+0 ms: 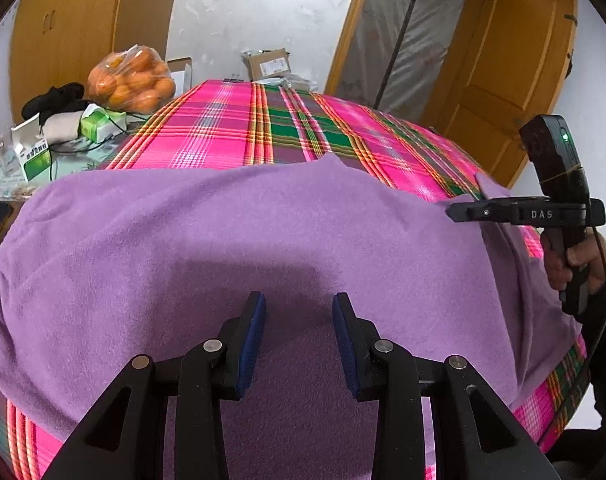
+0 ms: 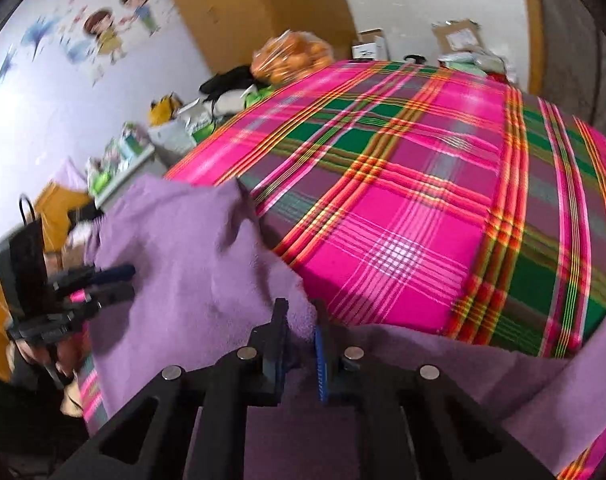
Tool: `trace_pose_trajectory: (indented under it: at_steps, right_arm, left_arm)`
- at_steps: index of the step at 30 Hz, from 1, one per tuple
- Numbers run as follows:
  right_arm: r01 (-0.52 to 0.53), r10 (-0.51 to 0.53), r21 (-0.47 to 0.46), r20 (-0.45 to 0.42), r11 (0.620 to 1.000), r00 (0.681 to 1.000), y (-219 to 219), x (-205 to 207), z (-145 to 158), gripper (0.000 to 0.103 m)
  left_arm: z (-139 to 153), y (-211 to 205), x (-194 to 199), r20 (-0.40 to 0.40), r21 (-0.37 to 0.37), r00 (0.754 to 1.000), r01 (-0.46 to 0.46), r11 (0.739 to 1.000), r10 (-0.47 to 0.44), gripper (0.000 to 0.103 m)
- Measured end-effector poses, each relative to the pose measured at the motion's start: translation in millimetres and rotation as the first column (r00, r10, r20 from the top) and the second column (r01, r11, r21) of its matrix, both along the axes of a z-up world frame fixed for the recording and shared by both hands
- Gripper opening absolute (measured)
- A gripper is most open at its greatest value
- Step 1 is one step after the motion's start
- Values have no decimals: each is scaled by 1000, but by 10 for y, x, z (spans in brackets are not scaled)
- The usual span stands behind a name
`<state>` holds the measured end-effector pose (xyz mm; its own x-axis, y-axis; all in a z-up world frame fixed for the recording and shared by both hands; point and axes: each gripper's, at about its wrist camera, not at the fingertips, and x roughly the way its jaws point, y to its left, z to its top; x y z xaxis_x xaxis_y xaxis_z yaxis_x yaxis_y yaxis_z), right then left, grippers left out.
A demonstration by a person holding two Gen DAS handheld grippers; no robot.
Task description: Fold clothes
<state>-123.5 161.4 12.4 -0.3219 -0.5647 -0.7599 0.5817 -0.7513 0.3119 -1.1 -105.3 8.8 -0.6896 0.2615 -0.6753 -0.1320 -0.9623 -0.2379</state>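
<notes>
Between the blue pads of the right gripper [image 2: 301, 344], a raised fold of the purple garment [image 1: 239, 248] is pinched; the jaws stand narrow and grip the cloth near the right edge of the bench. The left gripper [image 1: 299, 340] hangs over the garment's middle, jaws roughly half open, nothing between them. The garment lies spread across the near edge of the plaid cloth [image 2: 423, 200] covering the bench. Beyond the far left corner sit a bag of oranges [image 1: 133, 80], 1 green box [image 1: 35, 152] and black fabric [image 1: 55, 100].
</notes>
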Motion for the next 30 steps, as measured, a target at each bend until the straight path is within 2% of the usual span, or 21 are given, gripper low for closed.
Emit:
trace_pose_trajectory:
  at_steps: [5,7,9,13,16,21,30]
  right_arm:
    - [133,-135,-51,-41,990,990,323,66,141,19]
    - [230,-232,-32,-91,973,968,530,140,230,21]
    - [304,-306,-34,-111,952,946,738,201,278,31]
    - [428,-422,23,-130,904,898,1030,275,246,34]
    - [486,-476,70,-124,871,871,1130,304,155,35]
    - [539,-530,102,-106,836,841,1093,284,15,35]
    - [572,-552,191,-150,798,820,862,159,-76,35]
  left_arm:
    - [-5,-7,6,-1,6,1000,-4,1000,4,36]
    - [-1,7,2,-1,-2,1000,-12,1000,12,36]
    - [18,35,9,-7,-17,1000,-23,1000,23,36]
    - [118,140,43,-57,24,998,15,1000,-14,36]
    - [125,262,7,-66,5,997,39,999,-39,36]
    - [19,319,-84,-3,24,999,51,998,-51,36]
    - [-7,277,-74,8,55,999,48,997,-48,36]
